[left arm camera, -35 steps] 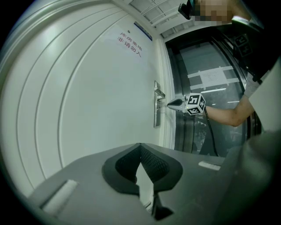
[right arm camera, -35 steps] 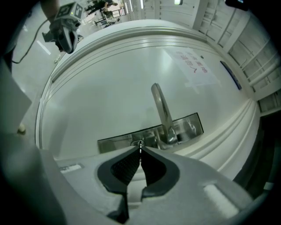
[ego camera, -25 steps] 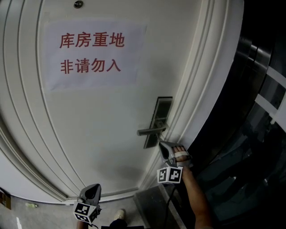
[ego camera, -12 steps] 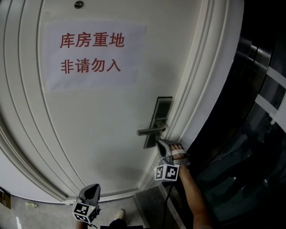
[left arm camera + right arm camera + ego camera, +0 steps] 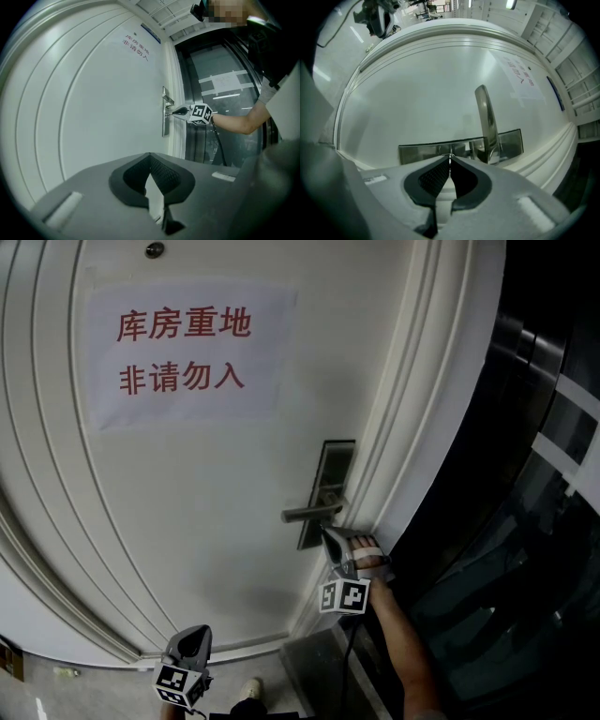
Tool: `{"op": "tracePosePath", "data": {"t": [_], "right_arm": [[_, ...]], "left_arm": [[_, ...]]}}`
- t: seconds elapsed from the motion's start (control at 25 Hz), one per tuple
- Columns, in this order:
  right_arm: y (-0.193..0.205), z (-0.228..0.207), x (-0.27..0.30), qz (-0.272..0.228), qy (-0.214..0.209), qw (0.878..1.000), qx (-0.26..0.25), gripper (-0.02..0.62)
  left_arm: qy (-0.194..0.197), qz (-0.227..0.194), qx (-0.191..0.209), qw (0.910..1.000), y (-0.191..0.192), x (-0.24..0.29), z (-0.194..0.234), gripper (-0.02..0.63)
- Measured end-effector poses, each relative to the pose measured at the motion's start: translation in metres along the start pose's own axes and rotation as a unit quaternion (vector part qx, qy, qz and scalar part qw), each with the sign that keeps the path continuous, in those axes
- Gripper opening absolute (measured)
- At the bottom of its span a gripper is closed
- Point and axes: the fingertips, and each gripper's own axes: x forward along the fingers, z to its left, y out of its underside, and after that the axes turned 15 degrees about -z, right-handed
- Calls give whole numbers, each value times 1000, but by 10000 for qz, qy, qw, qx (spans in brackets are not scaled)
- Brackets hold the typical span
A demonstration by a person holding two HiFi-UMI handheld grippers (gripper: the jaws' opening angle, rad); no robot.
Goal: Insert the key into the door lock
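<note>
Door (image 5: 187, 521) first: one white leaf with raised curved mouldings fills most of the head view. Dark glass panels (image 5: 544, 474) stand beside its right edge. One paper sign (image 5: 187, 352) is stuck high on the door and carries two lines of red characters.

Two grippers show, each bearing one marker cube. The left gripper (image 5: 195, 634) hangs low near the door's bottom moulding, well apart from the lock. Its jaws meet at the tips with nothing between them, and its cube (image 5: 178, 681) sits below. The right gripper (image 5: 330, 538), held at the end of a bare forearm (image 5: 403, 643), points at the door's right edge with its own cube (image 5: 343, 596) just behind it.

One dark metal lock plate (image 5: 335, 465) stands upright there, and one lever handle (image 5: 309, 513) juts leftward from it. The right gripper's tips lie just below that handle, against the lower part of the plate.

One small round fitting (image 5: 154, 249) sits at the top of the door.

Smallest is the key (image 5: 450, 156): one thin glint of metal pinched between the right gripper's closed jaws, its end meeting the lock plate. How far it has entered the lock cannot be made out.
</note>
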Motion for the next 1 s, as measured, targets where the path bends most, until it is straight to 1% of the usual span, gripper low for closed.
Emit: {"op": "tracePosePath", "data": {"t": [0.32,0.72,1.0], "right_arm": [[2,0,6,25,-34,10000,-35,12],[3,2,8,111,-34,9999,-112,12],[2,1,7,128,-11,9999,-58,12]], "left_arm": [[-169,-10,23,9999,-2,-9,11,2],[-112,-12,27,9999,-4,-11,7,2],[-193,-15,22,9998,-5,-12,15,2]]}}
